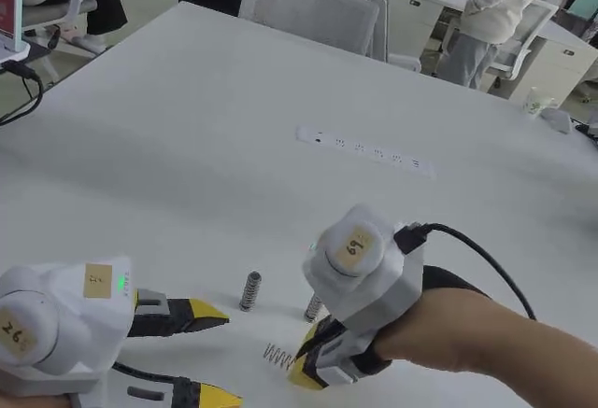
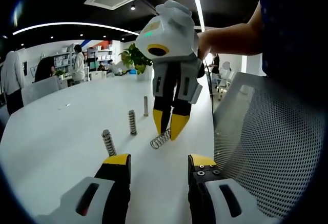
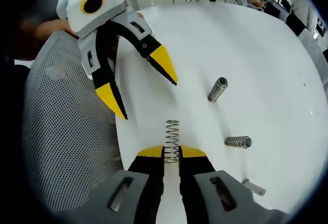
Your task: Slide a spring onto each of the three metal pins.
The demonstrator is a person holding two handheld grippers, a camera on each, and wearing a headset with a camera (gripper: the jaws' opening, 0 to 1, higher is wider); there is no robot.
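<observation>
loose silver coil spring (image 3: 172,131): near-flat, end pinched in right gripper (image 3: 171,155) | upright metal pin (image 3: 219,88), neighbouring pin (image 3: 238,142): spring-sleeved | third pin (image 3: 253,187): bare

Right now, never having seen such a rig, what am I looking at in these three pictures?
No robot here: a person holds a yellow-tipped two-jaw claw in each hand. One picture comes from a camera on the person's head, the others from a camera riding on each claw. On the white table stand two spring-covered metal pins and one bare metal pin. The right claw is shut on a loose coiled wire spring; the left claw is open, holding nothing.
</observation>
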